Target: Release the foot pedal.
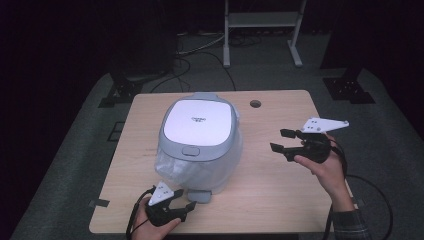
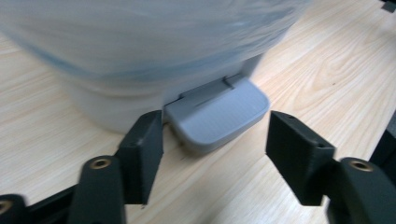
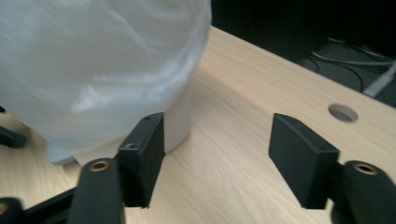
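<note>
The work in hand is judged to be the handling of the pedal bin (image 1: 200, 142), which stands upright near the middle of the wooden table (image 1: 280, 200), its grey foot pedal (image 1: 199, 196) facing the near edge. The left tool (image 1: 181, 201) is held low, just in front of that pedal, with its jaws apart and nothing between them; in the left gripper view the pedal (image 2: 218, 114) is seen just beyond the 2 black jaws, not touched by either. The right tool (image 1: 278, 140) is held to the right of the bin, well apart from it, also with its jaws spread and nothing gripped. For the step to go well, the left tool is best brought squarely onto the flat of the pedal, not its edge, while the bin is steadied from the side so that it is not tipped or slid. The bin is seen as a rounded pale grey body with a white lid panel (image 1: 199, 121) carrying small lettering, a grey release button (image 1: 190, 150) at the lid's front, and a clear plastic liner (image 1: 175, 167) bulging over the body below the lid. In the right gripper view the liner (image 3: 93, 65) is blurred, so its folds possibly hide more of the body.
</note>
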